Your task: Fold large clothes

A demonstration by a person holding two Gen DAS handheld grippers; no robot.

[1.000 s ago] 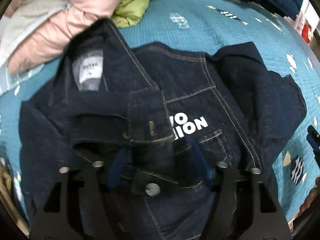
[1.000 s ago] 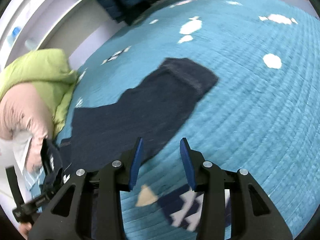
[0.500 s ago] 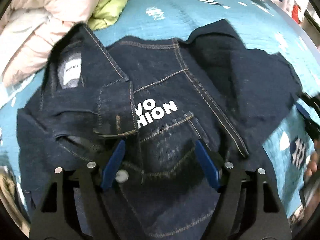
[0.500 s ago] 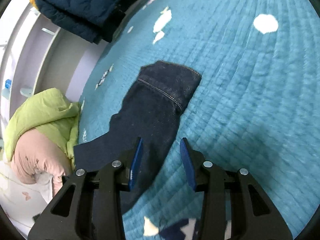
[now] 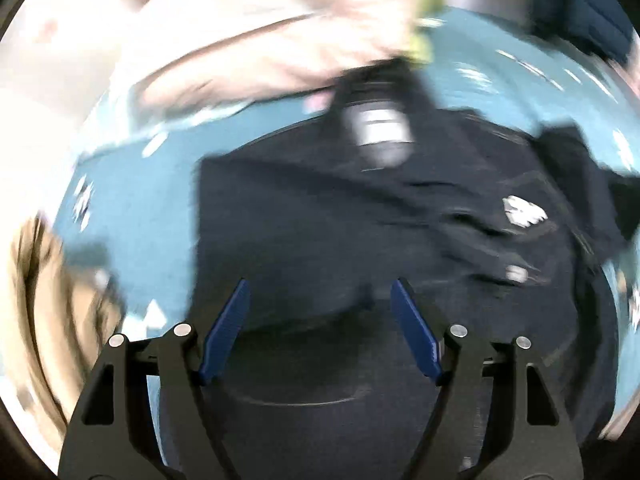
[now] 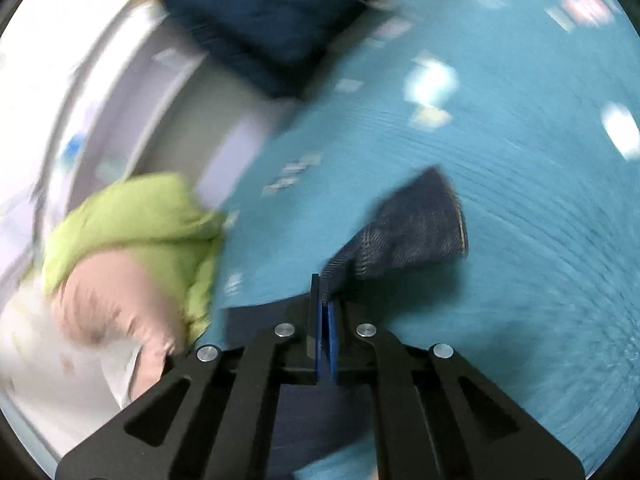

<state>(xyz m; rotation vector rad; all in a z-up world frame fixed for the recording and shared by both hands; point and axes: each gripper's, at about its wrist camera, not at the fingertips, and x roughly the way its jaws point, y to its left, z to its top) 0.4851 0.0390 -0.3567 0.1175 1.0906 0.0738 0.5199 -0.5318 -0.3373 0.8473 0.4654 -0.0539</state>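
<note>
A dark denim jacket (image 5: 320,220) lies spread on the teal bedspread (image 5: 152,216), its white neck label (image 5: 380,128) towards the far side; the view is blurred. My left gripper (image 5: 320,300) is open and empty just above the jacket's near part. My right gripper (image 6: 325,300) is shut on the jacket's sleeve (image 6: 416,232), whose cuff end sticks out past the blue pads and is lifted off the bedspread (image 6: 520,160).
A pink puffy coat (image 5: 248,40) and a lime green one (image 6: 132,220) are piled at the bed's edge. A folded navy quilted jacket (image 6: 260,12) lies at the far corner. A brown garment (image 5: 44,312) shows at the left.
My right gripper has closed on the jacket sleeve and lifted it. My left gripper has swung left across the jacket, still open. Both views are now blurred by motion.
</note>
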